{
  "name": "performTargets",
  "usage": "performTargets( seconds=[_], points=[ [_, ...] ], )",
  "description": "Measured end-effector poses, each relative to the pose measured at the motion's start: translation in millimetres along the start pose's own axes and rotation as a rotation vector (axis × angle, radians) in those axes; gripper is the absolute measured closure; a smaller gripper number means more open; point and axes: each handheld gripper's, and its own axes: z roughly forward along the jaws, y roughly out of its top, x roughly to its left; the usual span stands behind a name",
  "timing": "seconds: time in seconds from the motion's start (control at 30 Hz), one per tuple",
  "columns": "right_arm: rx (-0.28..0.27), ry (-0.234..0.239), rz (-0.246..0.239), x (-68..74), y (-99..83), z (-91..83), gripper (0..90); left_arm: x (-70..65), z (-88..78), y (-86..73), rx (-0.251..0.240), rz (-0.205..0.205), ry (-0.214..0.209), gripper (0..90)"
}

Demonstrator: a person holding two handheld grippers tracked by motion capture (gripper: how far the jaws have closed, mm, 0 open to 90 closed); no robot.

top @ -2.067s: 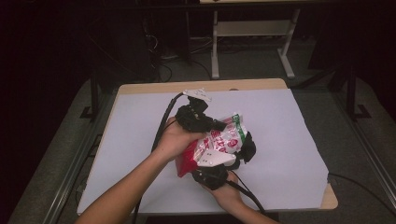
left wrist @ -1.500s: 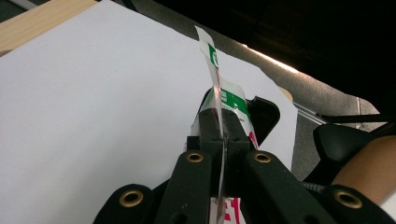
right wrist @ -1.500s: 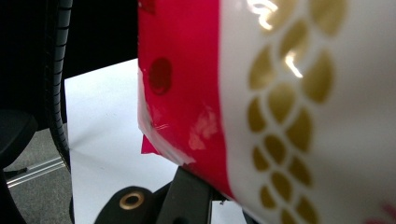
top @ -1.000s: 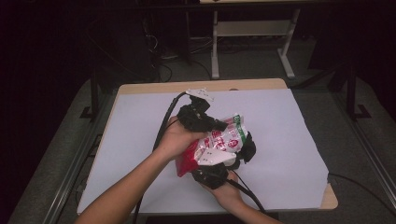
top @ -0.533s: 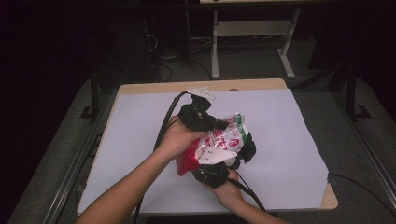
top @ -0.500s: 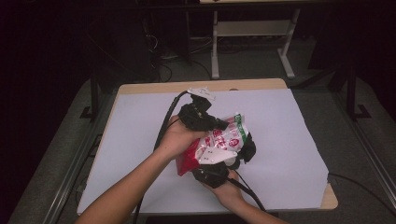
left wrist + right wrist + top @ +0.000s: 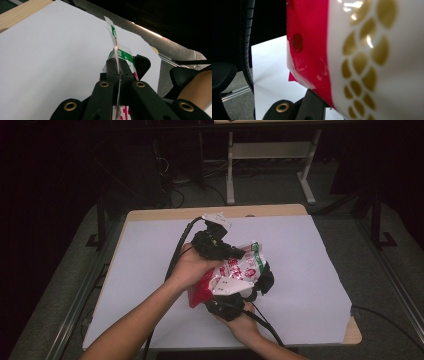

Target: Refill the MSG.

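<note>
- Nearest me, the right tongs (image 7: 235, 295) clamp the lower red end of the snack bag (image 7: 227, 277).
- The bag is held above the white tabletop (image 7: 310, 285).
- Beyond, the left tongs (image 7: 235, 254) pinch its green-striped top edge.

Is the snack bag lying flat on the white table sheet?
No, the snack bag is held up off the table sheet between both hand-held grippers.

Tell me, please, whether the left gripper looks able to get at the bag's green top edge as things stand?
Probably yes: the left gripper is already shut on the bag near that green edge, with nothing in between.
</note>
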Motion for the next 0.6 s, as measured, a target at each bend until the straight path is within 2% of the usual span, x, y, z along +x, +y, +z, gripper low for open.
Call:
performTargets(
  seconds=[0.6],
  points=[
    [0.002,0.007,0.0,0.7,0.1,1.1,90.0,-0.2,0.9,0.0,0.013,0.016,-0.001,90.0]
  ],
)
